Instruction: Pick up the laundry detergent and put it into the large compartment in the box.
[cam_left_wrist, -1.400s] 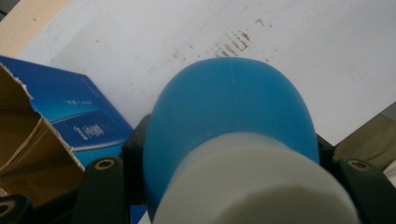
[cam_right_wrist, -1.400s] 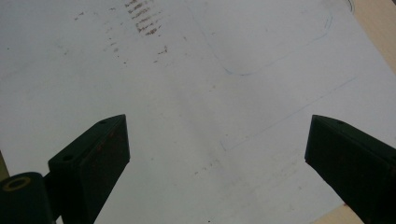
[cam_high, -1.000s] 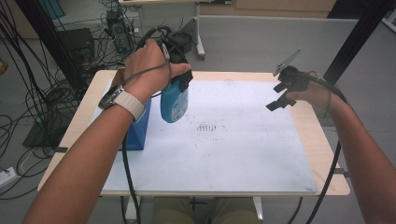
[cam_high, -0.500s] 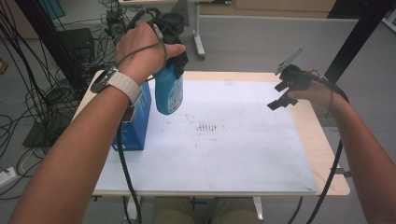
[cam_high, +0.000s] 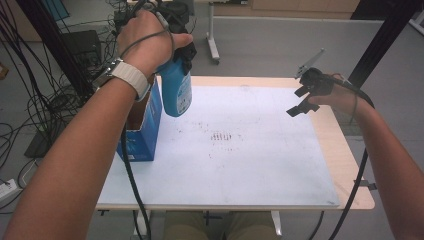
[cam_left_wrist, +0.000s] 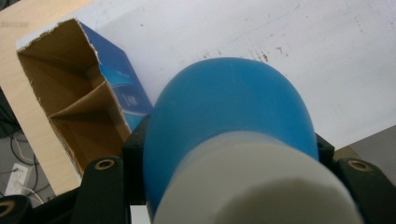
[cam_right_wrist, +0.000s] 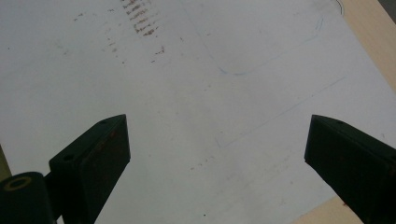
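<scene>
Blue bottle held up in the left gripper, above the open box

The left gripper (cam_high: 182, 50) is clamped on the blue bottle (cam_high: 176, 89), which hangs upright in the air, just above and beside the open cardboard box (cam_high: 145, 131) at the left edge of the white sheet (cam_high: 240, 160); in the left gripper view both jaws press the bottle's sides near its white cap (cam_left_wrist: 254, 182); the right gripper (cam_high: 299, 102) hovers over the sheet's right side, jaws spread wide, nothing between them.
</scene>
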